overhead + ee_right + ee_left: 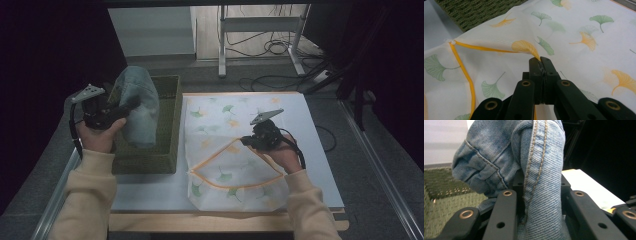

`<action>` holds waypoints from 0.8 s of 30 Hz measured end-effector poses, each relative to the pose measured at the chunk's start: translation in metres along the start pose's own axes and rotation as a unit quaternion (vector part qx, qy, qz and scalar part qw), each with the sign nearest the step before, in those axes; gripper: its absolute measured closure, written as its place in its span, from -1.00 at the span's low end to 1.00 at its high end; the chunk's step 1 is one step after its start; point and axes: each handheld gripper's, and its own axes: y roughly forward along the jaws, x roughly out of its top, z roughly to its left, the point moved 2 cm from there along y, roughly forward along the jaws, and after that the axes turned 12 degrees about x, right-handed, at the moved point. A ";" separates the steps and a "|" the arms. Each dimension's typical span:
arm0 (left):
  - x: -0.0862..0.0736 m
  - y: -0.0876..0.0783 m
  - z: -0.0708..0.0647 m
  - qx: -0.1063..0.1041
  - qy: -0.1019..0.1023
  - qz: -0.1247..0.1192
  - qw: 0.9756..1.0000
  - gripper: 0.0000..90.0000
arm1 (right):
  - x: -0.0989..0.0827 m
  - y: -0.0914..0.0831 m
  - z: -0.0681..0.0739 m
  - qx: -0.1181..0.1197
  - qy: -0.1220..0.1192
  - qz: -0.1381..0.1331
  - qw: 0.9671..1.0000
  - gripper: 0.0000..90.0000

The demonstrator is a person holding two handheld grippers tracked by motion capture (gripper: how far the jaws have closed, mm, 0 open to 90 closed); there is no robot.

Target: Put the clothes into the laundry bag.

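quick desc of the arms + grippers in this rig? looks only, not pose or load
Both arms wear cream long sleeves. The left gripper and right gripper have black bodies, each topped with a grey three-cornered plate. A black cable trails from each. In the gripper views the jaws are flat black links with brass-coloured rivets and small holes.
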 end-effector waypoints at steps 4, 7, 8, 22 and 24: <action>0.004 -0.008 -0.010 -0.024 0.004 -0.008 1.000 0.56 | 0.000 0.000 0.000 0.000 0.001 0.000 1.000 0.96; 0.006 -0.011 -0.015 -0.031 0.008 -0.013 0.999 0.56 | 0.000 0.000 0.001 0.000 0.002 0.000 1.000 0.96; 0.006 -0.011 -0.017 -0.031 0.009 -0.014 0.999 0.56 | 0.000 -0.001 0.001 0.000 0.001 0.000 1.000 0.96; 0.001 -0.018 -0.027 -0.053 0.003 -0.024 0.998 0.56 | 0.000 0.000 0.000 -0.001 0.000 0.000 1.000 0.96; 0.000 -0.019 -0.031 -0.053 0.005 -0.024 0.998 0.56 | 0.000 -0.001 0.000 -0.001 0.000 0.000 1.000 0.96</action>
